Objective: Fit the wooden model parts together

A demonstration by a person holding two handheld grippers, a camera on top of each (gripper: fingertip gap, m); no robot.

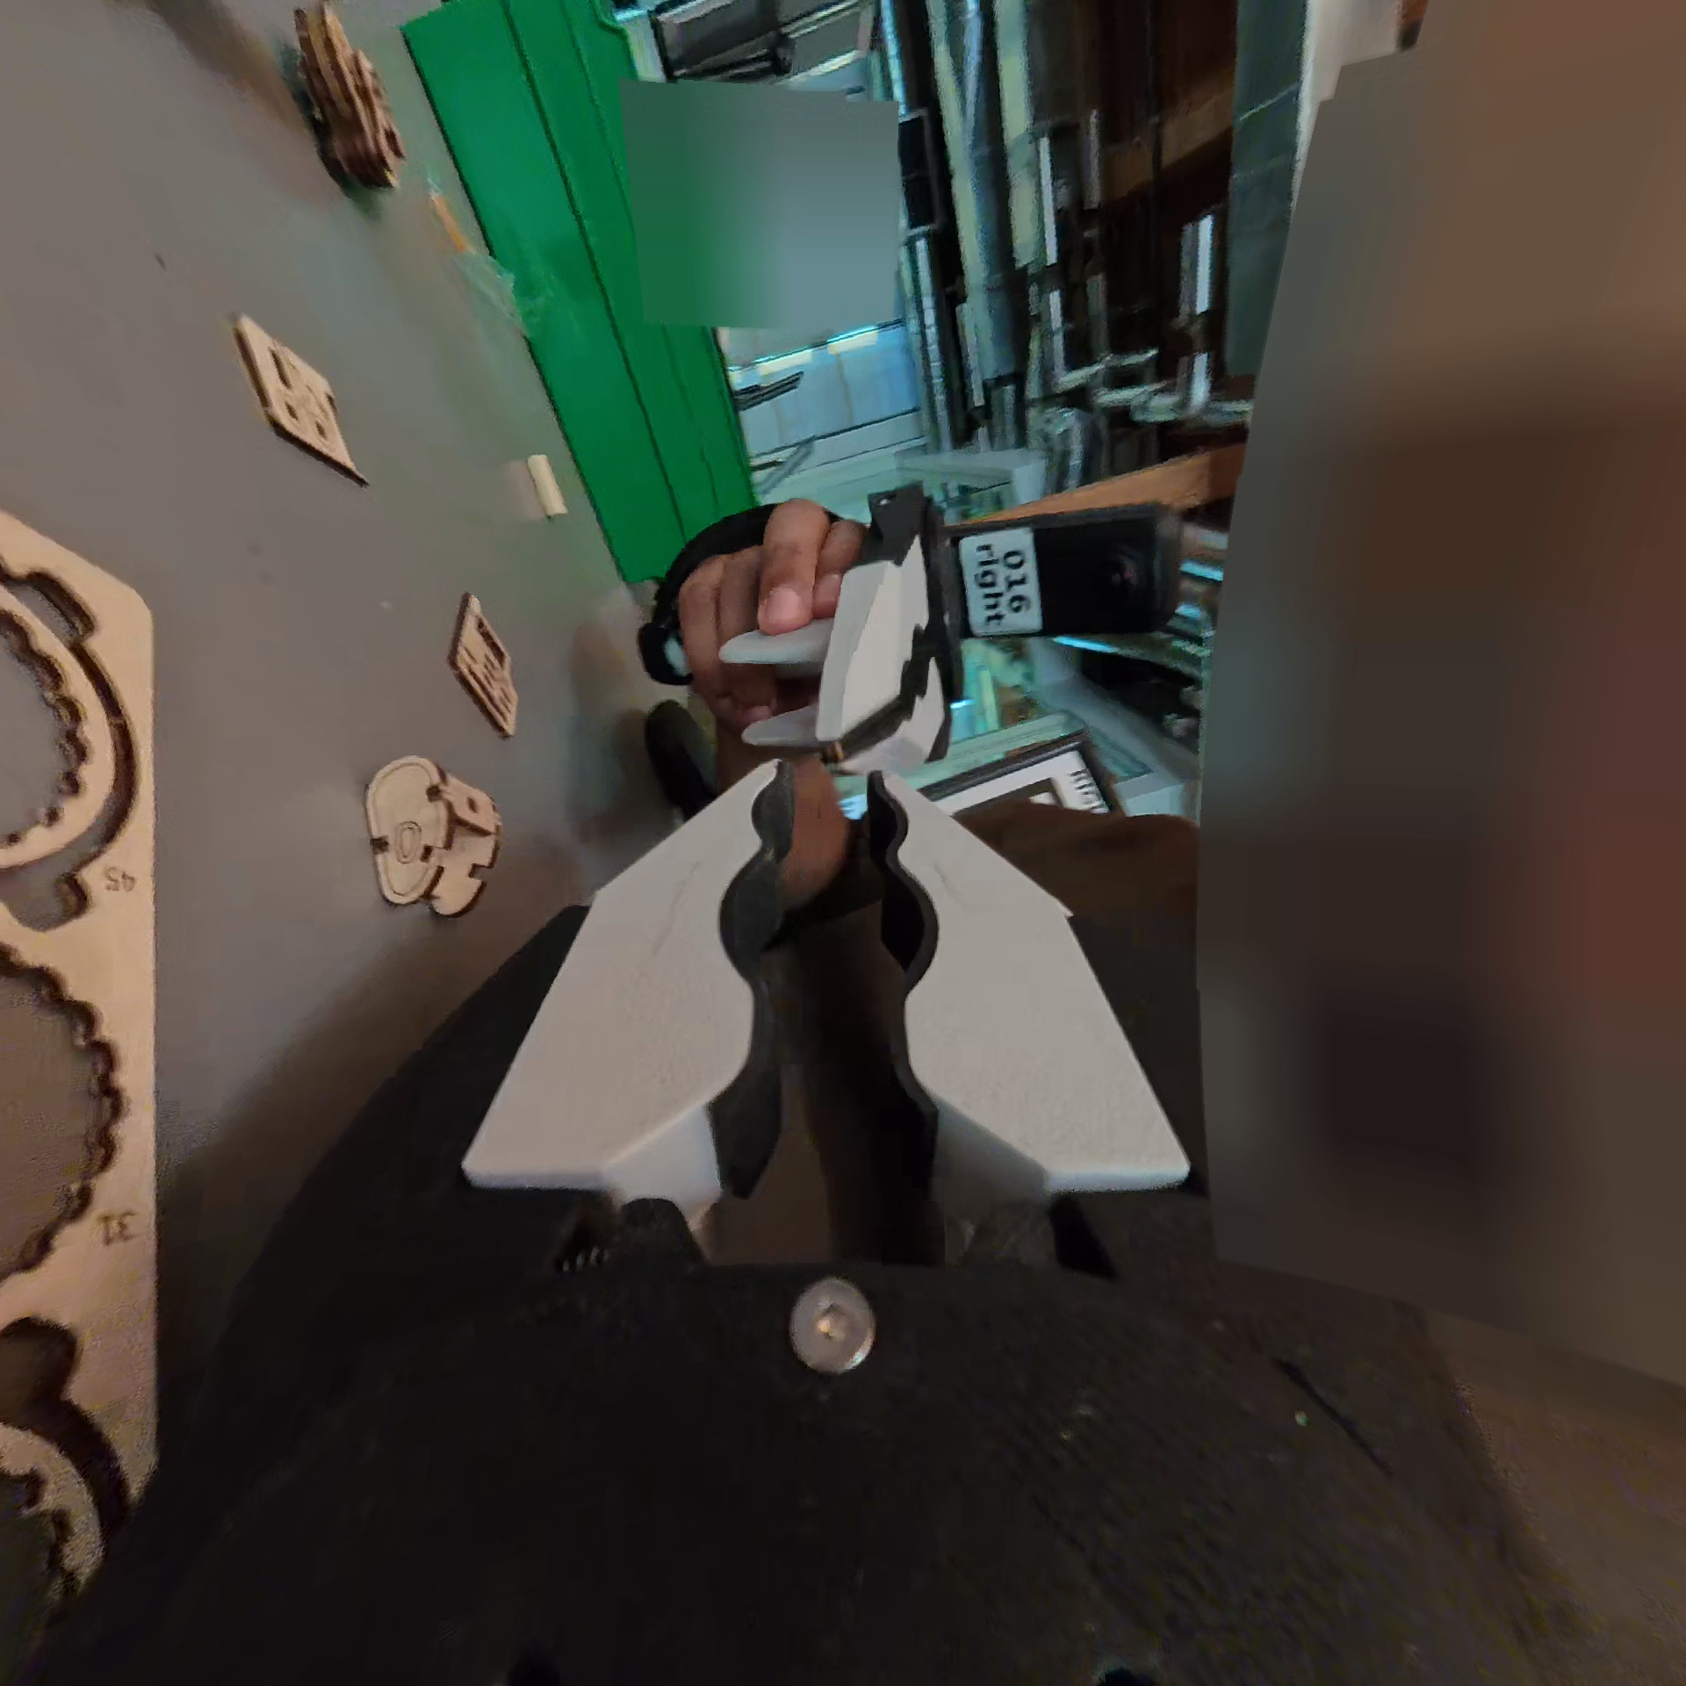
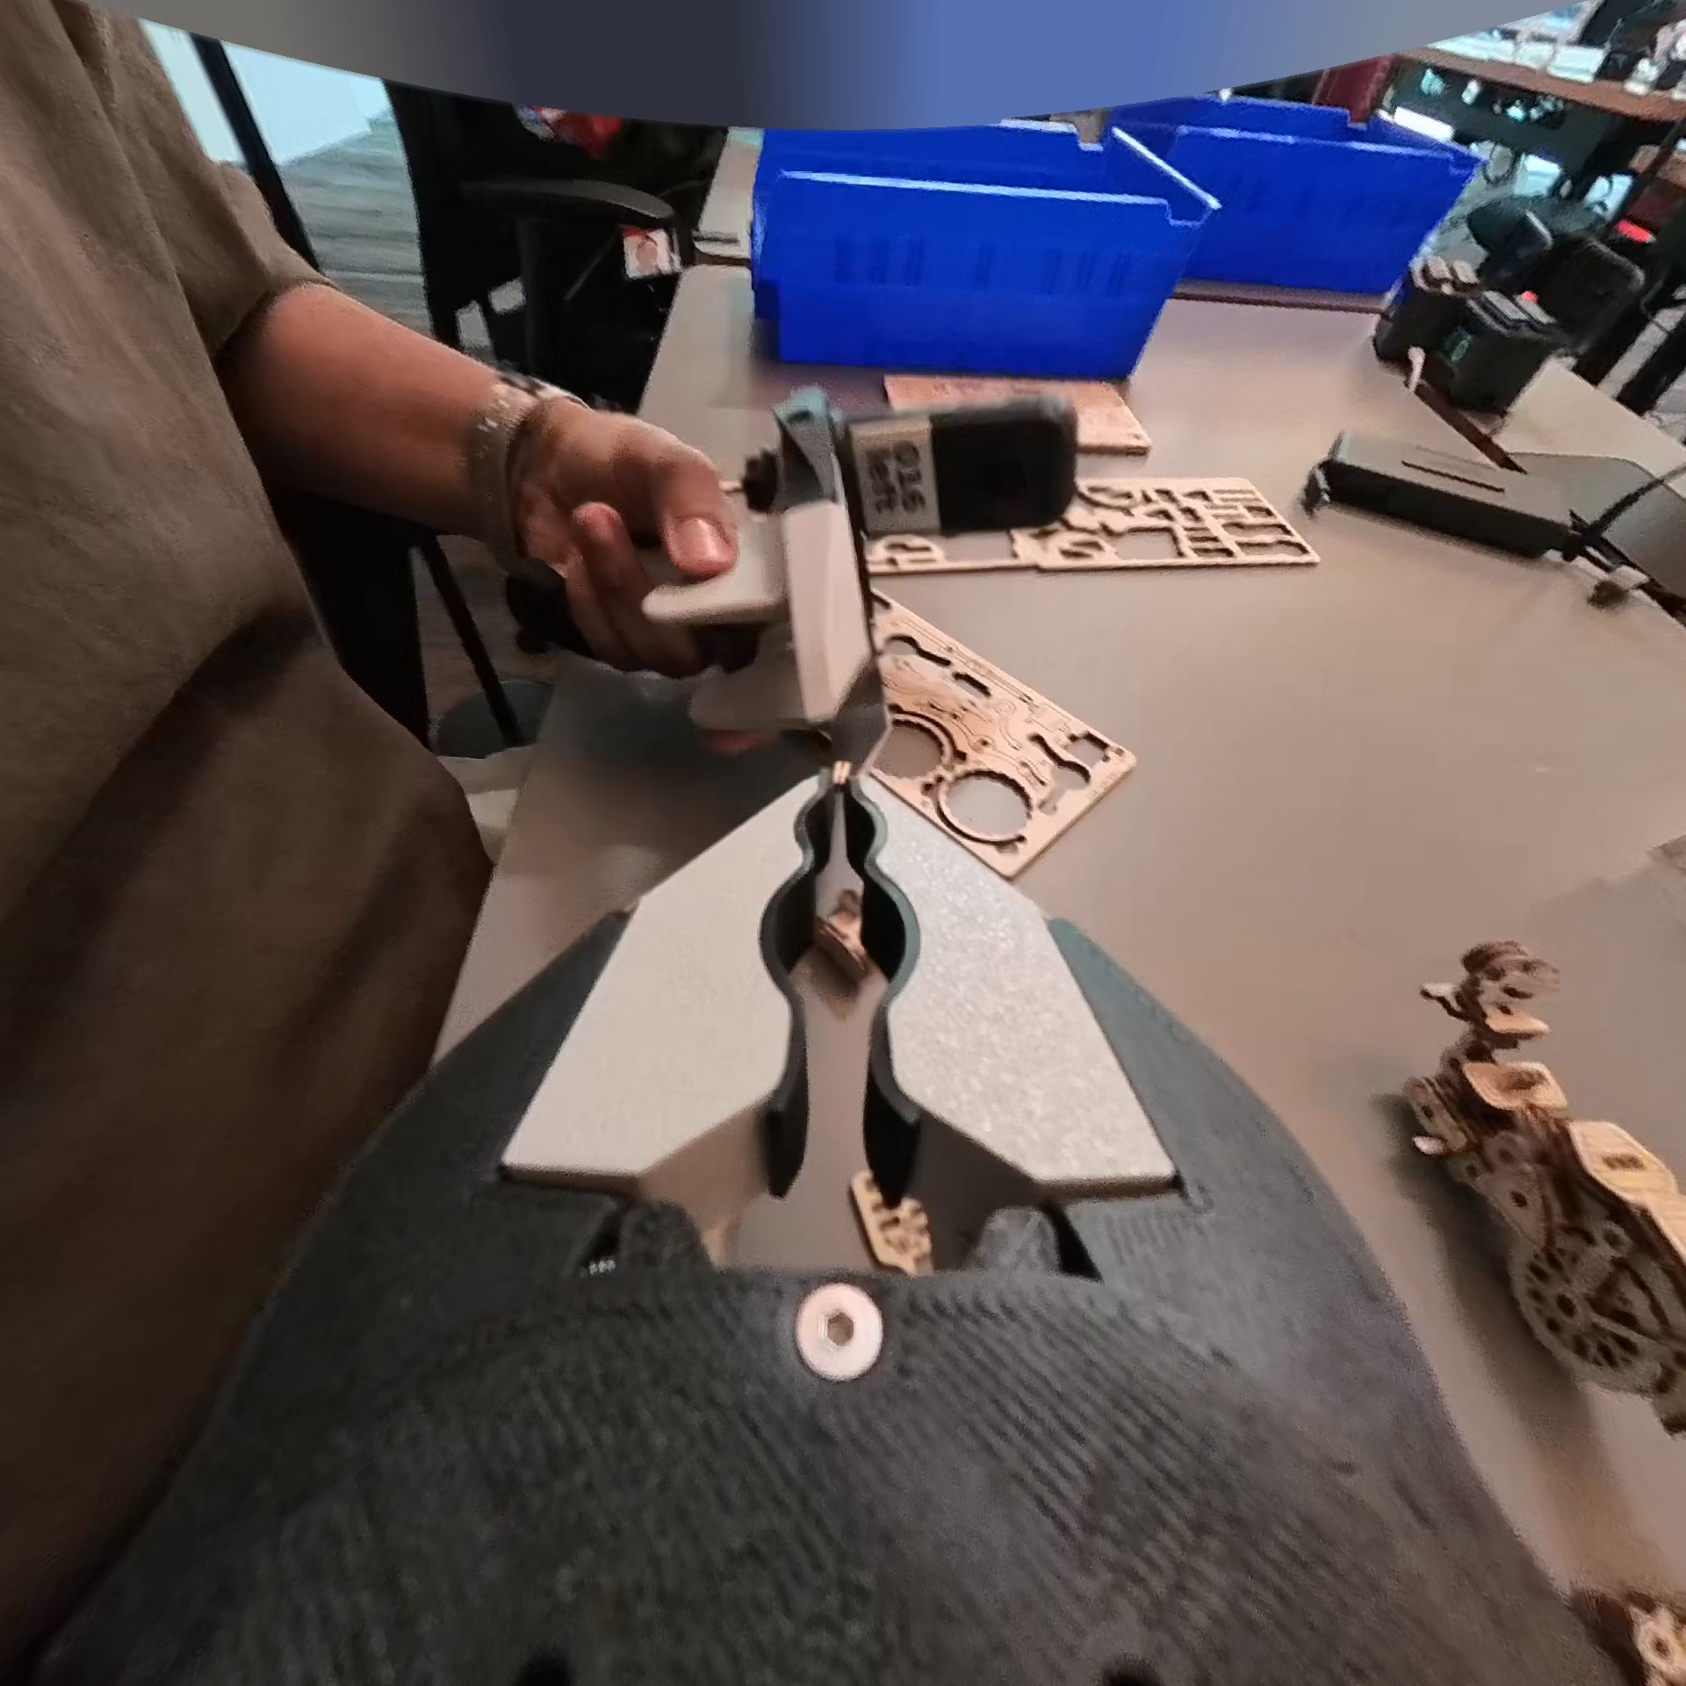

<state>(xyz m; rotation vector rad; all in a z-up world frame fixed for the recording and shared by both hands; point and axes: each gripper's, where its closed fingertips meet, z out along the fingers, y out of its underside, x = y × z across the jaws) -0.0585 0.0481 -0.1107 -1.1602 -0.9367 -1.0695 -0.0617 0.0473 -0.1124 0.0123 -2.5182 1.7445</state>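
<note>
My right gripper (image 2: 839, 777) is nearly shut, and a small thin wooden part (image 2: 839, 775) is pinched at its tips. In the left wrist view the right gripper (image 1: 835, 750) is held in the air by a hand, and the small part (image 1: 835, 754) shows at its tips. My left gripper (image 1: 828, 774) is open and empty; its tips sit on either side of the right gripper's tips. The left gripper also shows in the right wrist view (image 2: 862, 734), just beyond the small part. Loose wooden parts (image 1: 429, 835) (image 1: 483, 661) lie on the grey table (image 2: 1277, 775).
Punched-out wooden sheets (image 2: 994, 739) (image 2: 1095, 529) (image 1: 64, 912) lie on the table. A partly built wooden model (image 2: 1551, 1186) stands at the right. Blue bins (image 2: 976, 255) and black devices (image 2: 1460, 338) are at the back. A green bin (image 1: 584, 274) stands at the table's far edge. A person's torso (image 2: 182, 821) is at the left. Only a small space, under 4 cm, lies between the two pairs of fingers. From either gripper's tips it is about 20 centimetres to the partly built wooden model (image 2: 1551, 1186).
</note>
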